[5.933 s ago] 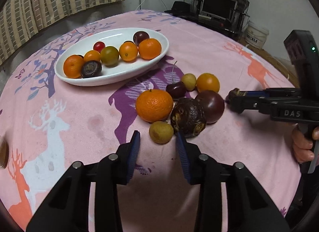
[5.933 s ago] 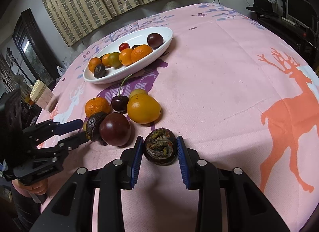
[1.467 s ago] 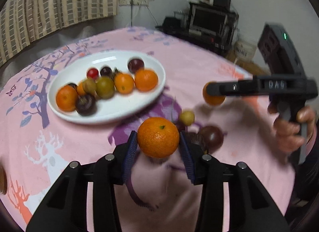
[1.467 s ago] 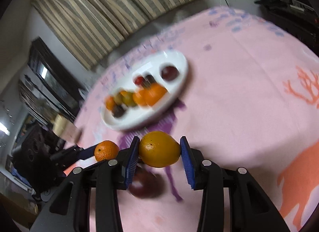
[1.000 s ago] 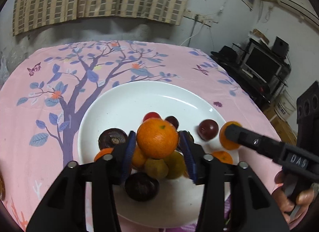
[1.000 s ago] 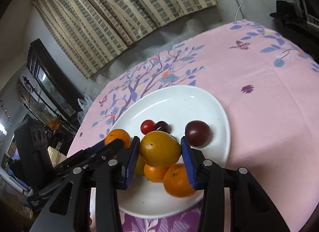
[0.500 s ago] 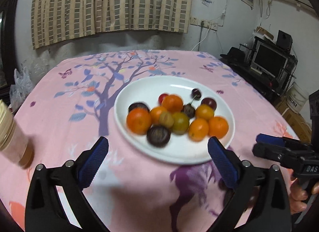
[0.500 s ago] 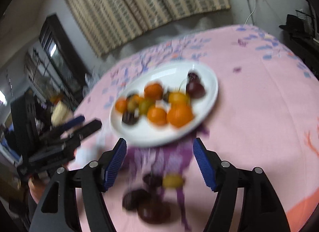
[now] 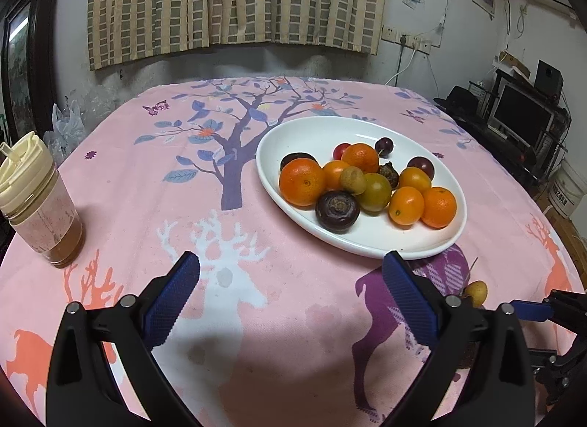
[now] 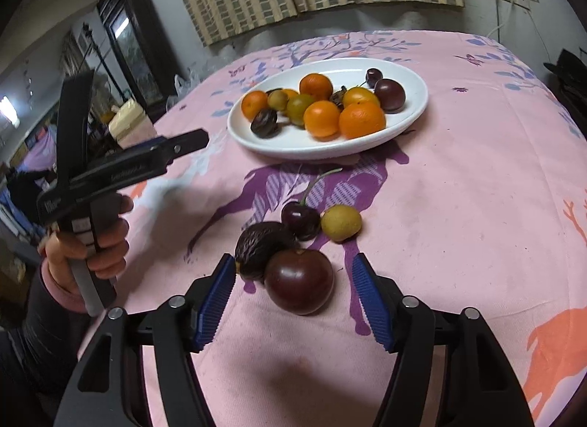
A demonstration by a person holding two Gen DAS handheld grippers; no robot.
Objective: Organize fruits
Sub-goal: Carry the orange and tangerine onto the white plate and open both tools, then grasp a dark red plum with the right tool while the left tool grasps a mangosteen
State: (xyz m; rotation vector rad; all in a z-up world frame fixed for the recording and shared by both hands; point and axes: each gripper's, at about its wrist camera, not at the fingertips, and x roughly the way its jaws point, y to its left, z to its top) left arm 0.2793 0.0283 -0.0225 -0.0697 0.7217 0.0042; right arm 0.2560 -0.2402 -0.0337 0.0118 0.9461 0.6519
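Four fruits left on the table, sitting in a tight bunch just in front of the white plate: a dark plum, a wrinkled passion fruit touching it, a cherry with a long stem, and a small yellow fruit beside the cherry.

Right gripper hovering over the plum, fingers either side of it but clear of the skin, closing in, nothing gripped yet. Left gripper spread as wide as it goes and empty, over bare cloth, aimed at nothing in particular.

Plum looks smooth, shiny and round, so probably slippery and keen to roll. Best guess: pinch across the widest part, gently, since ripe flesh bruises. Passion fruit pressed up against it, so likely to get nudged. That one looks light and leathery, easier to hold. Cherry tiny and soft; body grab better than the stem, probably.

Pink tablecloth with deer and tree print, soft, slightly wrinkled, should slow any rolling. Plate already crowded with oranges and dark fruit, free space mostly at the near rim and back. Lidded jar off to the left, well away. Striped curtains, cluttered dim room behind.
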